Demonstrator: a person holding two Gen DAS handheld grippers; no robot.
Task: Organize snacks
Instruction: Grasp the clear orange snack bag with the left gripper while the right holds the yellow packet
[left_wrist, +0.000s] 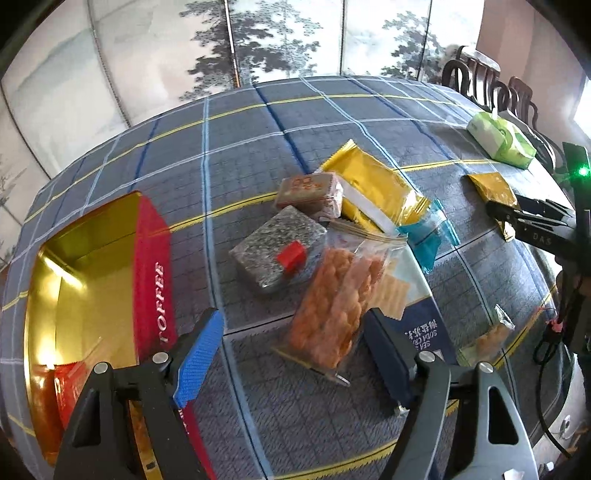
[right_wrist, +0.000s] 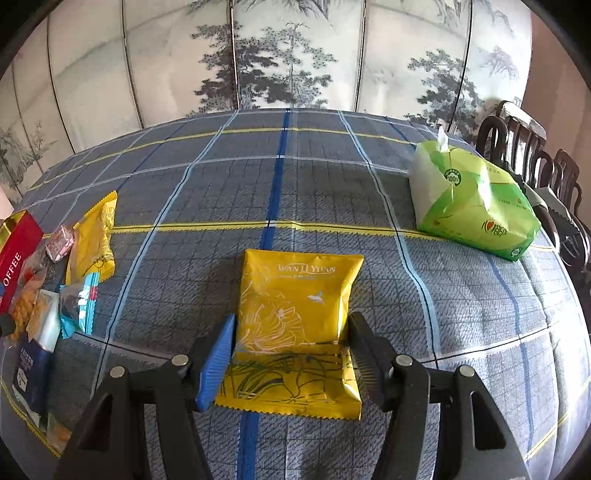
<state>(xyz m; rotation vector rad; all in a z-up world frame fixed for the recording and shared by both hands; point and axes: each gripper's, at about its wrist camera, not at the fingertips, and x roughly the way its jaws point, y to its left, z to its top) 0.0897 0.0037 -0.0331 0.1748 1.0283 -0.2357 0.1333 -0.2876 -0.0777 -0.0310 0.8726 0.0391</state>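
Straddling a yellow packet (right_wrist: 299, 328) that lies flat on the checked tablecloth (right_wrist: 332, 192), the right gripper (right_wrist: 291, 350) has a pad close to each side edge; whether the pads press the packet cannot be told, and it has not left the cloth. The left gripper (left_wrist: 295, 350), jaws wide and empty, hangs above a clear bag of orange biscuits (left_wrist: 332, 306), closed on nothing. Just left of it stands the open red tin (left_wrist: 151, 266), gold inside, with one or two red and orange wrappers visible at its near end; sorting appears barely begun, judged from how much is outside the tin.

Count of loose snacks, left wrist view:
- clear biscuit bags: two, the second, smaller one (left_wrist: 491, 332) lying apart to the right
- speckled blocks in clear wrap: two, one grey (left_wrist: 273, 247), one brown (left_wrist: 310, 192)
- gold long packet (left_wrist: 373, 192): one
- teal sachet (left_wrist: 428, 236): one
- blue cracker pack (left_wrist: 417, 317): one
- yellow packet under the right gripper: one

Tins: one. Green tissue pack (right_wrist: 472, 206): one, at the far right, no snack, so probably to be left. Roughly eight items remain to be put away
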